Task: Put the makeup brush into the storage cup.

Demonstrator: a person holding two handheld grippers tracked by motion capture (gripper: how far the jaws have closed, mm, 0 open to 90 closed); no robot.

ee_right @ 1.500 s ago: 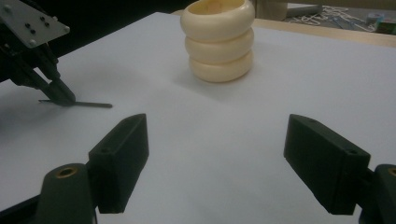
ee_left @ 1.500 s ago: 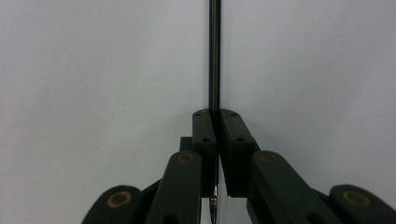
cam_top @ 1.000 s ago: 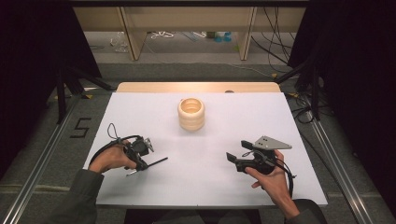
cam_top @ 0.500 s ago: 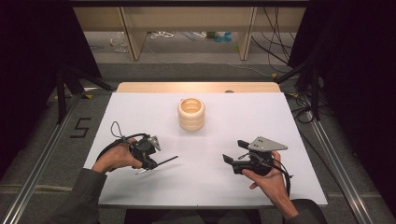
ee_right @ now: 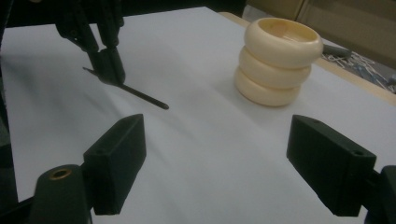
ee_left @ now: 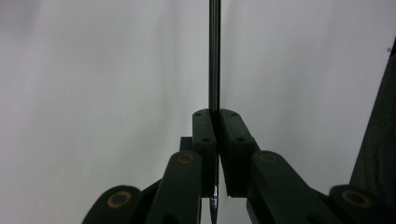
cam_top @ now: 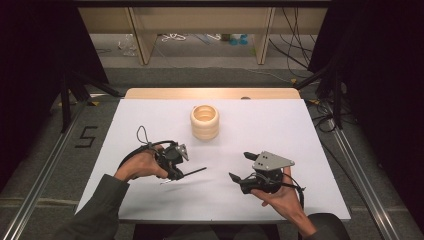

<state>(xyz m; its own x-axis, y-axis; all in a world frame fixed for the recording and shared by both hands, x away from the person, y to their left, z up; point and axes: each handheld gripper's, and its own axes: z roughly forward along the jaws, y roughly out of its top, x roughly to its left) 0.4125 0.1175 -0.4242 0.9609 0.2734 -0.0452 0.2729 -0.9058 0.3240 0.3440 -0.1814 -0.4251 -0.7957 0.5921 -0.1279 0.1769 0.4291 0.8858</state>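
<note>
- The thin dark rod [cam_top: 189, 173] (a pen or stylus, by its pointed end; I cannot tell which) is clamped in the left tongs [ee_left: 217, 135]; in the left gripper view it runs straight up between the two pads, which are pressed tight against it; in the high view it juts out toward the middle of the sheet, and whether its far tip touches the sheet I cannot tell
- The right tongs [ee_right: 229, 158] stand wide apart and hold nothing; in their own view the rod [ee_right: 140, 94] lies ahead at the left, and the cream ringed holder [ee_right: 279, 60] ahead at the right
- That holder [cam_top: 205, 121], three stacked rings with an open top, stands upright on the white tabletop [cam_top: 310, 150], well apart from both hands and beyond them
- Step in hand, as I judge it: carrying the gripped rod toward the holder; the drop is not yet done
- Next move calls for tilting the rod upright, centring it over the open mouth, then lowering before letting go; the right tongs could steady the holder
</note>
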